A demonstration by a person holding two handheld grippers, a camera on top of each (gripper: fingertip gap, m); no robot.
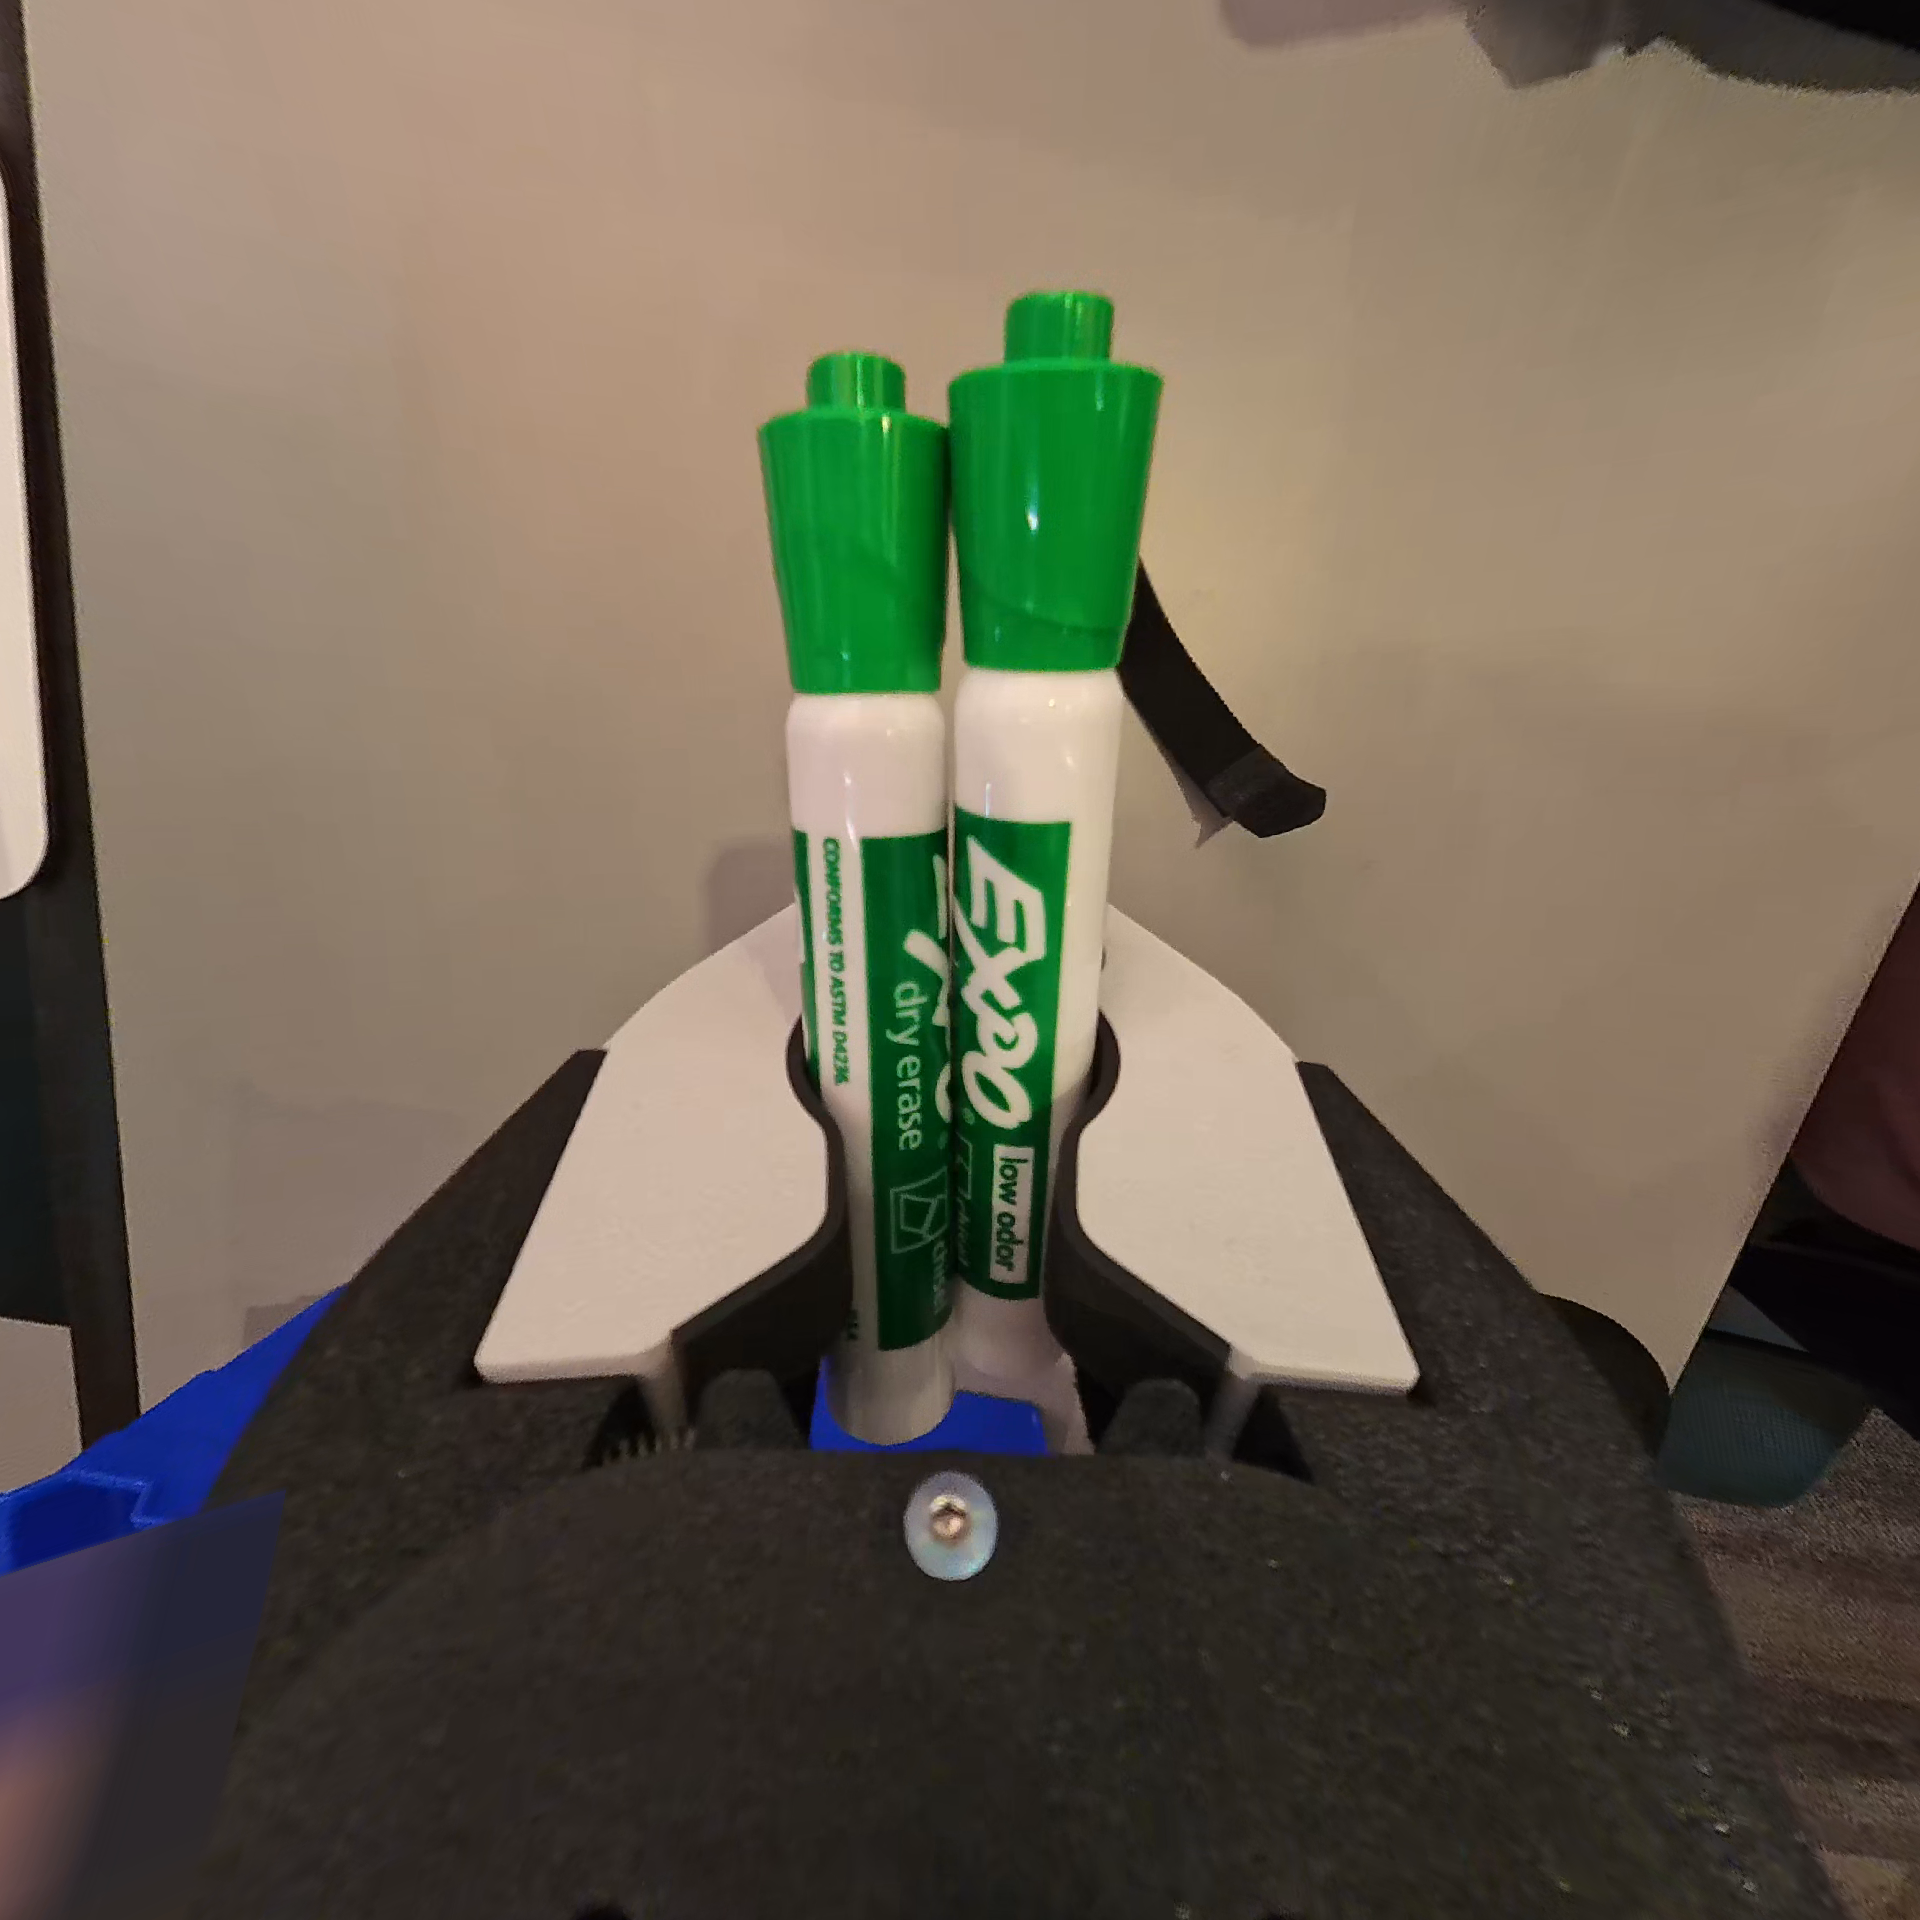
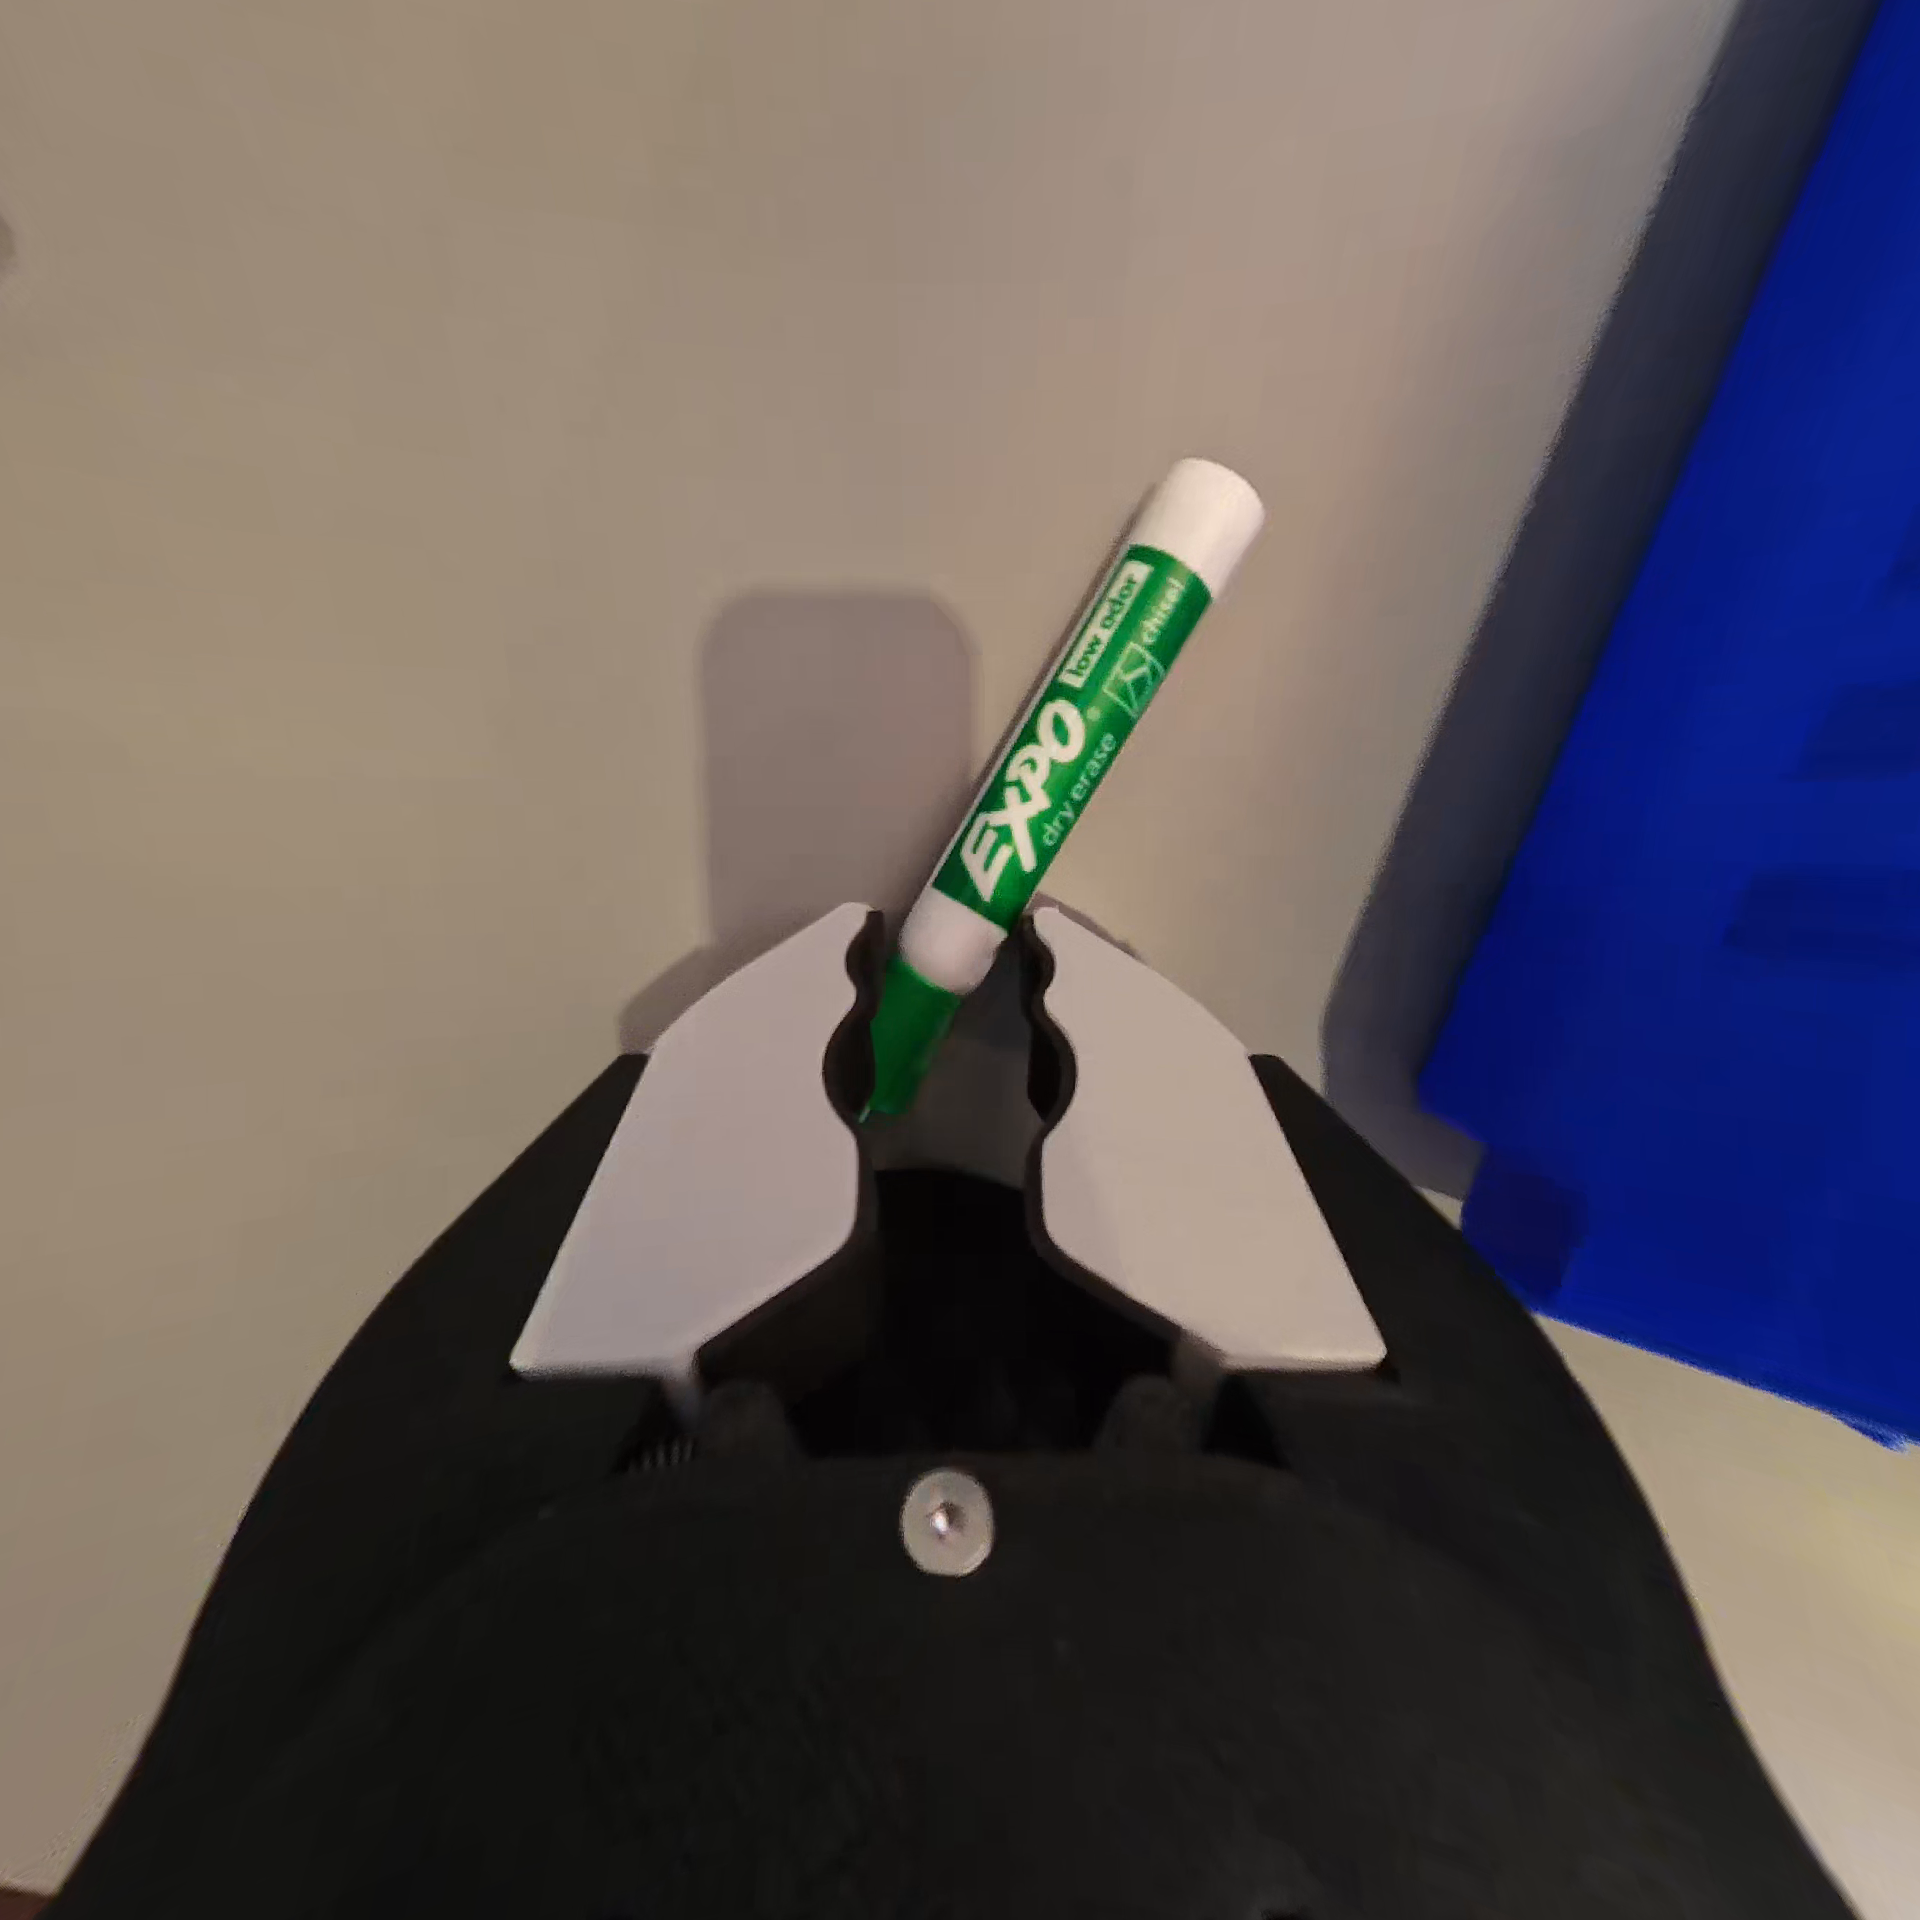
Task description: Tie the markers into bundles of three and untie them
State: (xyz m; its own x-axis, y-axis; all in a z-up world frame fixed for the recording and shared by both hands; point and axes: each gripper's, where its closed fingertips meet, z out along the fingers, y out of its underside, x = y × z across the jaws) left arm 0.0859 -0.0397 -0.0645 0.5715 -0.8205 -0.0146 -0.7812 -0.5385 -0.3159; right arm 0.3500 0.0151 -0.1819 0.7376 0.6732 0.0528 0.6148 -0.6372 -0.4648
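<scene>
Green markers [image 1: 951, 831] between closed fingers [image 1: 686, 1164].

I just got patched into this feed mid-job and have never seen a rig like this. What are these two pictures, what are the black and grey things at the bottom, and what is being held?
No robot arm here: a person holds a two-finger gripper in each hand, and each gripper has a camera looking forward along its fingers. The black body and grey fingers at the bottom of each picture belong to that gripper.

Left wrist view: the left gripper is shut on two green markers, caps pointing away from the camera. A black strap sticks out from behind the right-hand marker.

Right wrist view: the right gripper has a single green marker between its fingertips, near the cap end, its white end pointing away. The view does not settle whether it is gripped. Behind is a pale surface, with a blue bin at the right.
</scene>
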